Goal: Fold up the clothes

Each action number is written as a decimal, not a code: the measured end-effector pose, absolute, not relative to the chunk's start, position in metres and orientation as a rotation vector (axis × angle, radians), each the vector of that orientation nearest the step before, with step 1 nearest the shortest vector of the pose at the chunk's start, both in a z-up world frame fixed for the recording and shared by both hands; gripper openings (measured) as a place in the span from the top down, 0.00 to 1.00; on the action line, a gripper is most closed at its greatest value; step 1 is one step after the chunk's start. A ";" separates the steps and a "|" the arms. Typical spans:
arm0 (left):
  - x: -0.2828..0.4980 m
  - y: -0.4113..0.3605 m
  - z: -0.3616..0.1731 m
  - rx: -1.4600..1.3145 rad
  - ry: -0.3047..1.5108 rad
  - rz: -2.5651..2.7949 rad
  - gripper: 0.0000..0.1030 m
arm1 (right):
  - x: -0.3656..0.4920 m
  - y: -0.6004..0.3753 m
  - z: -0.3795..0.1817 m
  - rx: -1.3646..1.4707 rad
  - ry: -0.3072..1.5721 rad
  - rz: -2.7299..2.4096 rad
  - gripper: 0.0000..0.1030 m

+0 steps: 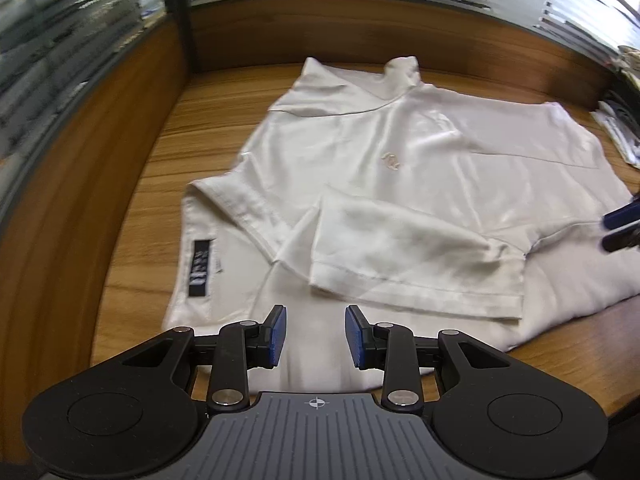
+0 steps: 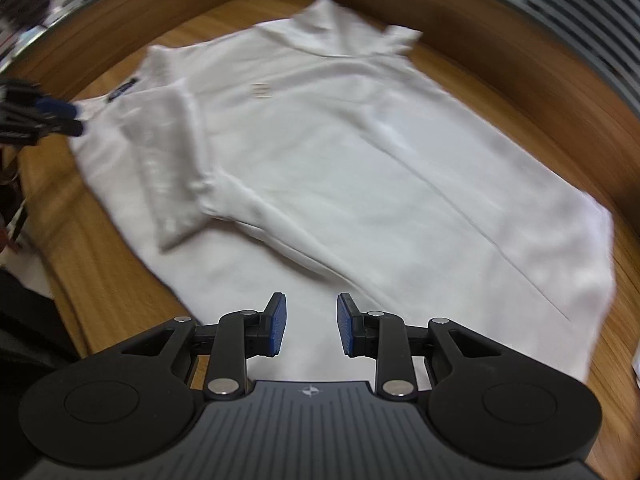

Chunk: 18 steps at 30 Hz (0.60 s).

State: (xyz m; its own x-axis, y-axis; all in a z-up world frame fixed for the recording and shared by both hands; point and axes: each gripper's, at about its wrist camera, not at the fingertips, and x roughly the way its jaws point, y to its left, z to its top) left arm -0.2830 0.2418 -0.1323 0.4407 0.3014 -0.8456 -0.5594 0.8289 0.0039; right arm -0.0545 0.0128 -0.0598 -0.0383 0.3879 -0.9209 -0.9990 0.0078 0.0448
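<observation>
A white polo shirt point(image 1: 400, 152) sprawls across the wooden worktop point(image 1: 160, 152); soft, light, best pinched at hems. Left gripper point(image 1: 315, 336) and right gripper point(image 2: 306, 326): jaws released, empty.

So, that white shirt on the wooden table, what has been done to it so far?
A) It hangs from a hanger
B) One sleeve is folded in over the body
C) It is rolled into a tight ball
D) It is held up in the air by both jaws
B: the white shirt lies spread on the wooden table, with one sleeve folded in over its body.
</observation>
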 end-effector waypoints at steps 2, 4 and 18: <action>-0.274 0.245 -0.138 -0.287 0.982 0.523 0.66 | -0.069 0.025 -0.064 -0.881 0.958 1.423 0.70; -0.266 0.250 -0.144 -0.281 0.987 0.508 0.66 | -0.081 0.036 -0.068 -0.873 0.978 1.448 0.69; -0.251 0.273 -0.164 -0.369 1.001 0.491 0.67 | -0.118 0.063 -0.086 -0.828 1.044 1.455 0.65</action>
